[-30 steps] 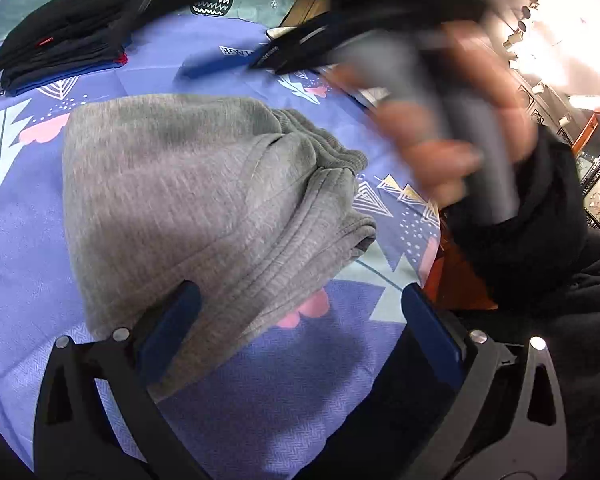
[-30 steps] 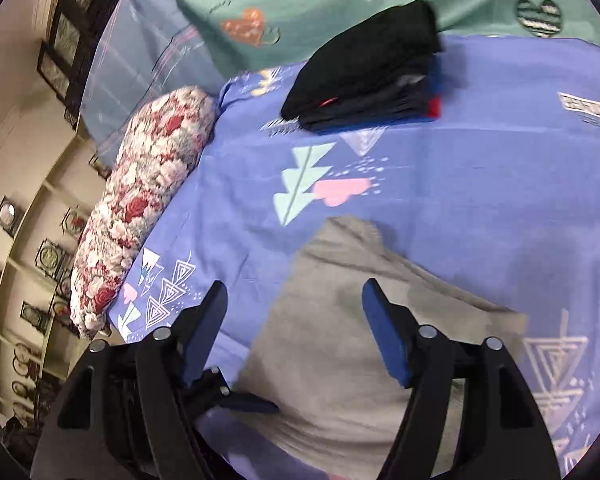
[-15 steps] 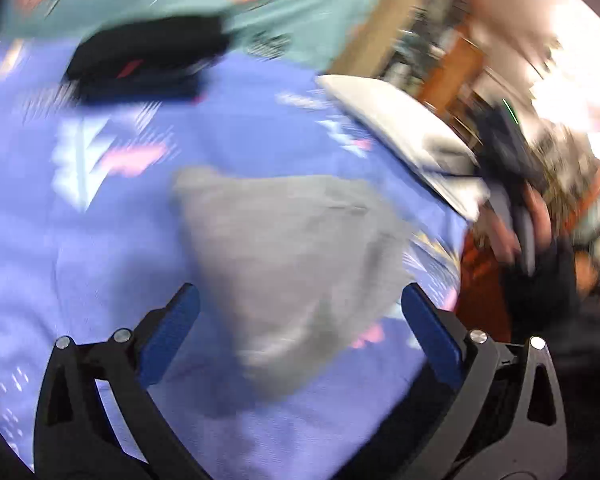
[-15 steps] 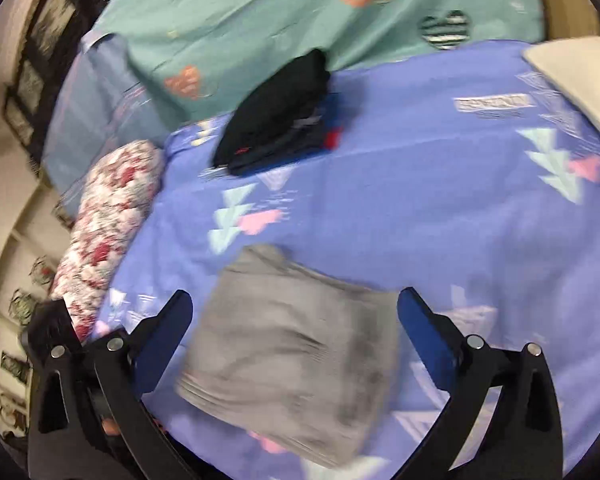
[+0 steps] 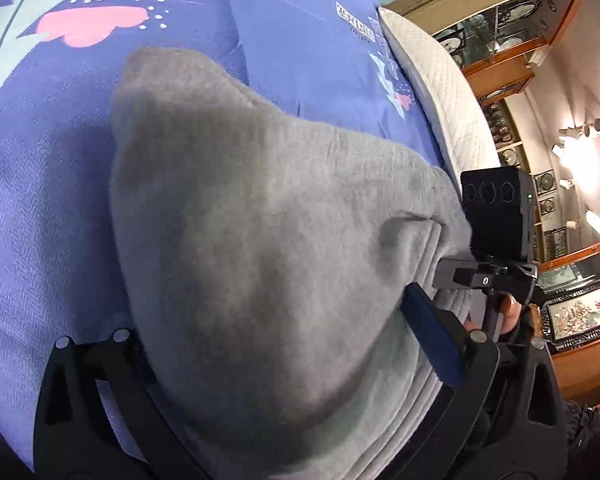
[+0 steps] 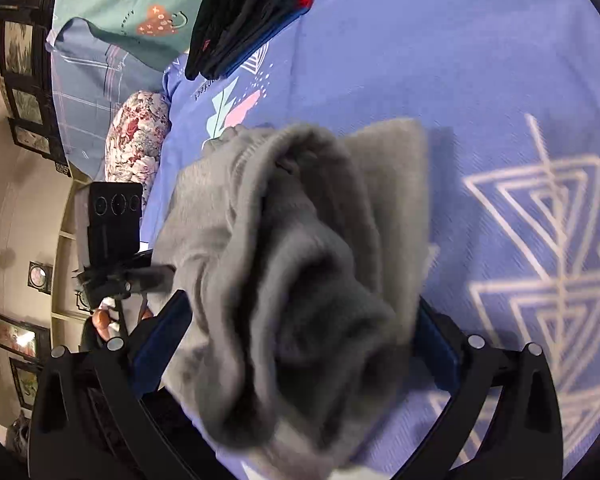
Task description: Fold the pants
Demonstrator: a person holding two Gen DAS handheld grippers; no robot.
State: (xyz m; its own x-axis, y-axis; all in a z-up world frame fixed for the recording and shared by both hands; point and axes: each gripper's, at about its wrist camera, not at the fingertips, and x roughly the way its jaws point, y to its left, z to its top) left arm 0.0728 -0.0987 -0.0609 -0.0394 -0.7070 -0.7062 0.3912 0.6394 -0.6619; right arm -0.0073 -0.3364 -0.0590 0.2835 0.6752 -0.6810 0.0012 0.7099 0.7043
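Observation:
The folded grey sweatpants (image 5: 268, 248) lie on the purple patterned bedsheet (image 5: 40, 208). My left gripper (image 5: 284, 344) is open and pushed in around one side of the bundle; cloth fills the gap and hides the left finger. In the right wrist view the pants (image 6: 300, 264) bulge up between the fingers of my right gripper (image 6: 300, 340), which is open around the opposite side. Each gripper's camera block shows in the other's view, left wrist (image 5: 496, 216) and right wrist (image 6: 114, 220).
A stack of folded dark clothes (image 6: 244, 12) lies at the far end of the sheet. A floral pillow (image 6: 136, 140) and teal bedding (image 6: 112, 12) are beyond it. A white quilted mattress edge (image 5: 440, 92) and wooden cabinets (image 5: 500, 32) lie to the right.
Both grippers have dropped from above the bed to the pants and now straddle the bundle from opposite sides. The cloth is bunched up between the right fingers.

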